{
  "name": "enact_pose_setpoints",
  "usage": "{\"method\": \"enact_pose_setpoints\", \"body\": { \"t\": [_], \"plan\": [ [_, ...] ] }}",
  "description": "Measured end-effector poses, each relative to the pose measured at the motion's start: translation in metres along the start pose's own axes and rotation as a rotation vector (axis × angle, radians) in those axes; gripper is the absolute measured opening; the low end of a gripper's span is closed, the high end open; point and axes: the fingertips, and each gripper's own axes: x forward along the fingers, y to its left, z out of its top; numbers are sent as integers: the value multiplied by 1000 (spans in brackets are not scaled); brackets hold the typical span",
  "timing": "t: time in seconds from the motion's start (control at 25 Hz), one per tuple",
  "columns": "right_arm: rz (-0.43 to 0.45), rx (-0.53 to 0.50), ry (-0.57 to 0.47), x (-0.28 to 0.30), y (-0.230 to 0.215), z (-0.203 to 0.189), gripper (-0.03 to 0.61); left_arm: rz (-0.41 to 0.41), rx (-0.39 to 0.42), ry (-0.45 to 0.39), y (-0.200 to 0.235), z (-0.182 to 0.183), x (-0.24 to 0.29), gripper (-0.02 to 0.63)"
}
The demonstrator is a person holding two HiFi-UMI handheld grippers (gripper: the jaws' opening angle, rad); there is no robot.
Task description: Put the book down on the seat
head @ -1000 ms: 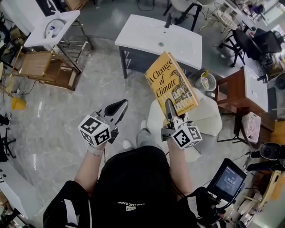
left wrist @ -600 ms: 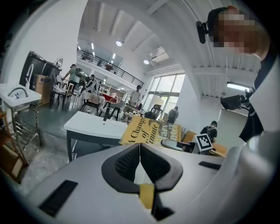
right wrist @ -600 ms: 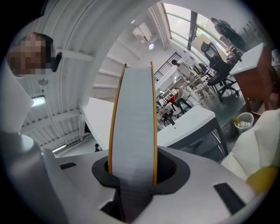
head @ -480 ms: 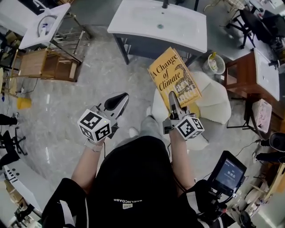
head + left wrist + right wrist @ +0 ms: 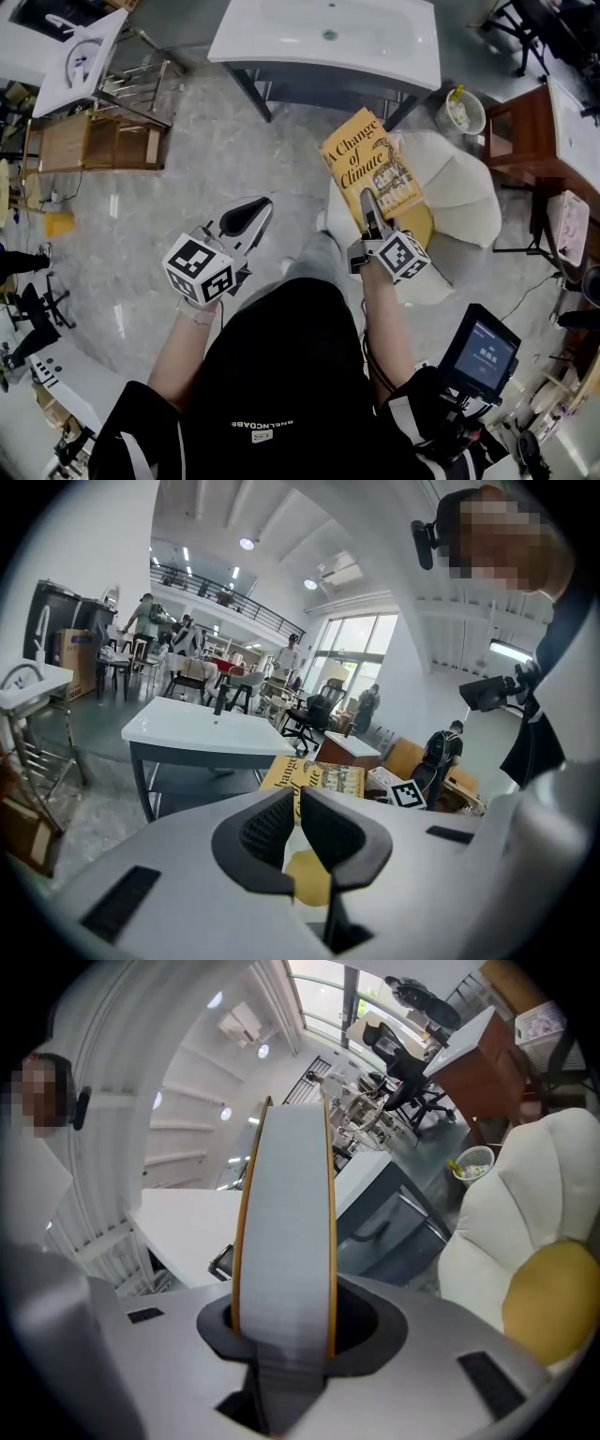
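Note:
A yellow book point(image 5: 372, 164) titled "A Change of Climate" is clamped by its lower edge in my right gripper point(image 5: 371, 208), cover up, above a white cushioned seat point(image 5: 464, 202) with a yellow cushion point(image 5: 419, 225). In the right gripper view the book's page edge point(image 5: 284, 1232) fills the space between the jaws, with the seat point(image 5: 534, 1213) at the right. My left gripper point(image 5: 246, 217) hangs off to the left over the floor, jaws nearly together with nothing between them. In the left gripper view the book point(image 5: 314, 777) shows just past the fingertips point(image 5: 262, 832).
A white-topped grey table point(image 5: 328, 37) stands just beyond the seat. A brown wooden cabinet point(image 5: 530, 127) and a small bin point(image 5: 462, 110) are at the right. A white sink stand point(image 5: 70, 56) and wooden frames point(image 5: 89, 141) are at the far left. A tablet point(image 5: 480, 352) sits at lower right.
The right gripper has lowered the book towards the white seat and rolled it flatter. The left gripper has sunk a little and kept its jaws as they were.

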Motion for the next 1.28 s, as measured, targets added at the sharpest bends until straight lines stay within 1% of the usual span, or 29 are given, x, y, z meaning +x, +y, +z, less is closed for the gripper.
{"method": "enact_pose_setpoints", "body": {
  "t": [0.2, 0.4, 0.56, 0.68, 1.0, 1.28],
  "plan": [
    [-53, 29, -1, 7, -30, -6, 160, 6, 5, 25, 5, -3, -1, 15],
    [-103, 65, 4, -6, -65, -13, 160, 26, 2, 11, -2, -10, -2, 16],
    [-150, 95, 26, 13, -115, -28, 160, 34, -5, 10, 18, -23, 22, 16],
    [-178, 106, 41, 22, -143, -39, 160, 41, -15, 10, 28, -33, 32, 17],
    [-258, 166, 64, 20, -206, -73, 160, 28, -17, 27, 31, -64, 46, 17],
    [-319, 170, 95, 14, -255, -98, 160, 29, -35, 51, 30, -90, 58, 17]
  ]
}}
